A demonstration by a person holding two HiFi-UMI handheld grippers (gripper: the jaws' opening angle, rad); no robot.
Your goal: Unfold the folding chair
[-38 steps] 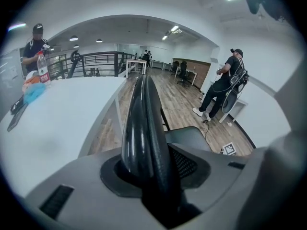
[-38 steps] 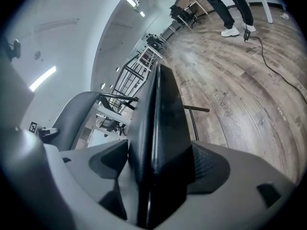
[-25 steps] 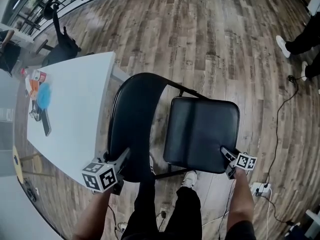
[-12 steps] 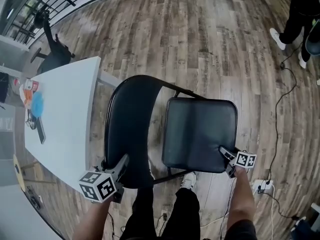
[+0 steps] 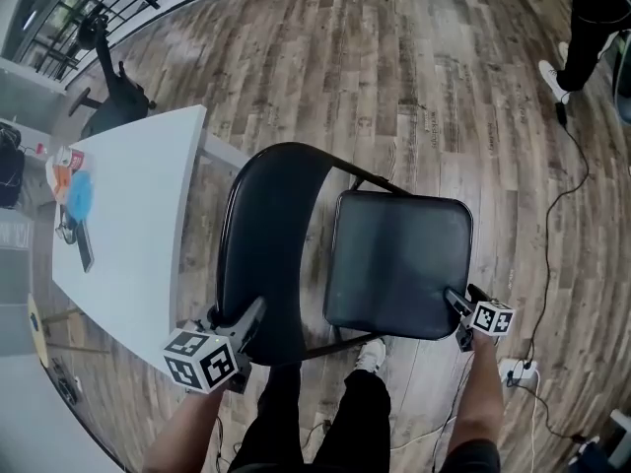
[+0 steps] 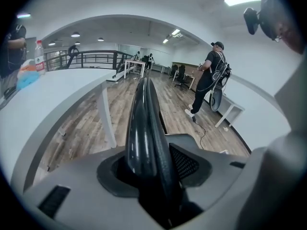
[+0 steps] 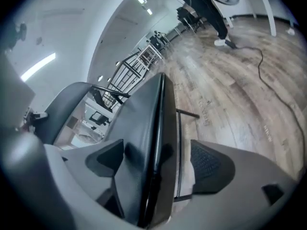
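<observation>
Fingers of the left gripper [image 5: 248, 311] clamp the chair backrest [image 5: 271, 230] rim; right gripper [image 5: 461, 298] jaws, just opening, loosely straddle the seat [image 5: 399, 259] edge. White table [image 5: 133, 215] flanks the backrest; wood floor [image 5: 394, 77] beyond lies open.

- I saw the right gripper [image 5: 456, 302] spread its jaws wider around the near corner of the chair seat [image 5: 394, 259]. The seat's edge was between them, with one pad standing clear of it.
- That gripper slid a little outward along the corner.
- The bystander [image 5: 590, 13] near the cable [image 5: 567, 205] moved up toward the picture's top corner.
</observation>
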